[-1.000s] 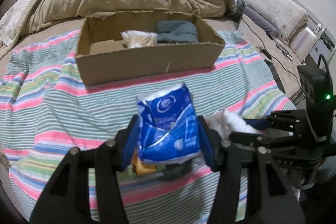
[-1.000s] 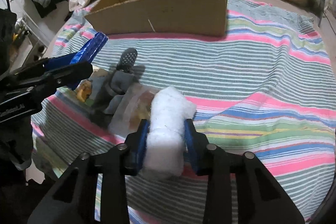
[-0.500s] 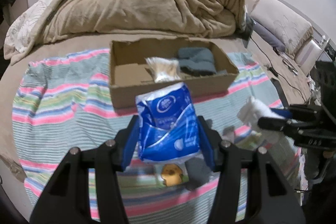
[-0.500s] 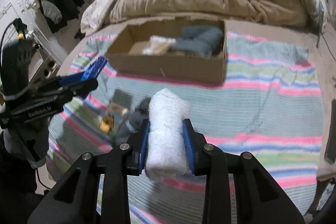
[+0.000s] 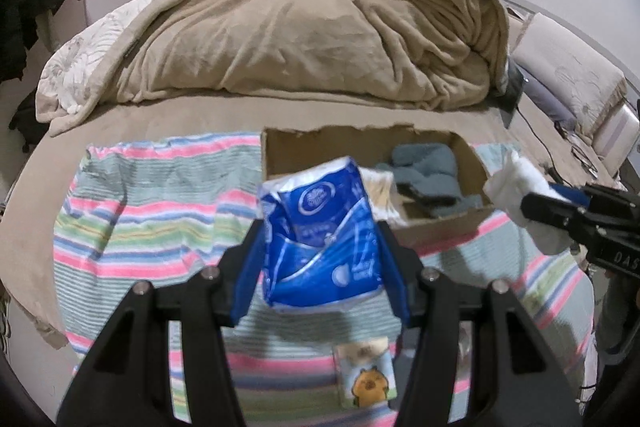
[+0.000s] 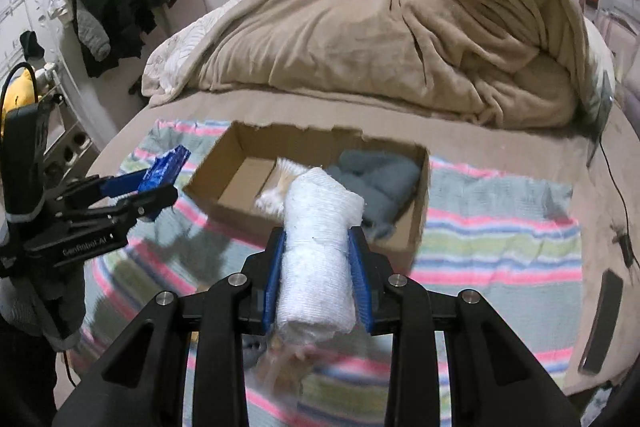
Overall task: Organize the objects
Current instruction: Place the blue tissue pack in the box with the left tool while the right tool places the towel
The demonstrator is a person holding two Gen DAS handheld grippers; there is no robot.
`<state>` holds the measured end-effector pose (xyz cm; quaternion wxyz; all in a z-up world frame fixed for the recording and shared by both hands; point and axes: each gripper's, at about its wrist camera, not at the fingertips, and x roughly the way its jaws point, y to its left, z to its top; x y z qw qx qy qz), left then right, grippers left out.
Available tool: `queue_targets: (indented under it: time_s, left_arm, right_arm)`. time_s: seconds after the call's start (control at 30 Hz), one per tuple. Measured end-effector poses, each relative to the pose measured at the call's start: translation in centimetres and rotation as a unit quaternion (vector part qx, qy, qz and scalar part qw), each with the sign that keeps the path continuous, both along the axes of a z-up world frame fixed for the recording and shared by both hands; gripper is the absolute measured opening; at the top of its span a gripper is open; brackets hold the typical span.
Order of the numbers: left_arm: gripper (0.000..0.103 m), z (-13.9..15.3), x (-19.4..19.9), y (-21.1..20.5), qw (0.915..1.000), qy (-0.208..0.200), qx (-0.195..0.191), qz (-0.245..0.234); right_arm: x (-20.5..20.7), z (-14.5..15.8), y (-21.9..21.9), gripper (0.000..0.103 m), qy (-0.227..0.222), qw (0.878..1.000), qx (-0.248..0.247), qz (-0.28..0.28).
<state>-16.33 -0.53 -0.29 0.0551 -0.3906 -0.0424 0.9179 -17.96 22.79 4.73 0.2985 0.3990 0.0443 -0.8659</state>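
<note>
Left wrist view: a blue tissue pack (image 5: 320, 235) is seen clamped between the blue pads of the left gripper (image 5: 320, 247), held raised above the striped blanket (image 5: 152, 211); behind it, a cardboard box (image 5: 440, 227) is shown lying on the blanket, with a grey-blue cloth (image 5: 428, 175) inside at its right end and a pale fibrous bundle (image 5: 384, 195) partly hidden behind the pack; below the pack, a small packet with a yellow cartoon figure (image 5: 366, 373) is seen on the blanket between the gripper's arms; at the right edge, the right gripper (image 5: 540, 203) is seen closed on a white rolled cloth (image 5: 516, 187), which is held near the box's right corner.

Right wrist view: the white rolled cloth (image 6: 320, 251) is shown gripped upright between the blue pads of the right gripper (image 6: 318, 267), lifted off the bed and in line with the cardboard box (image 6: 408, 239); the grey-blue cloth (image 6: 376, 179) is seen in the box's right part and the pale bundle (image 6: 276, 191) near its middle, while the left part shows bare cardboard; at the left, the left gripper (image 6: 156, 187) is seen with the blue tissue pack (image 6: 166, 169) clamped in it, just outside the box's left corner; a beige duvet (image 6: 400, 35) is heaped beyond the box; blurred items under the right gripper cannot be identified.
</note>
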Motion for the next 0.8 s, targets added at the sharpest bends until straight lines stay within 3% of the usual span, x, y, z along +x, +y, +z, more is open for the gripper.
queue_targets:
  time_s: [0.4, 0.8]
  left_arm:
    - [0.055, 0.0, -3.6, -0.4, 0.9998, 0.011, 0.0, 0.014]
    - [0.055, -2.8, -7.1, -0.1, 0.9998, -0.016, 0.0, 0.015]
  right_arm:
    - [-4.5, -0.7, -2.8, 0.033, 0.003, 1.0, -0.007, 0.0]
    - [-7.7, -3.9, -4.6, 0.033, -0.024, 1.0, 0.0, 0.006]
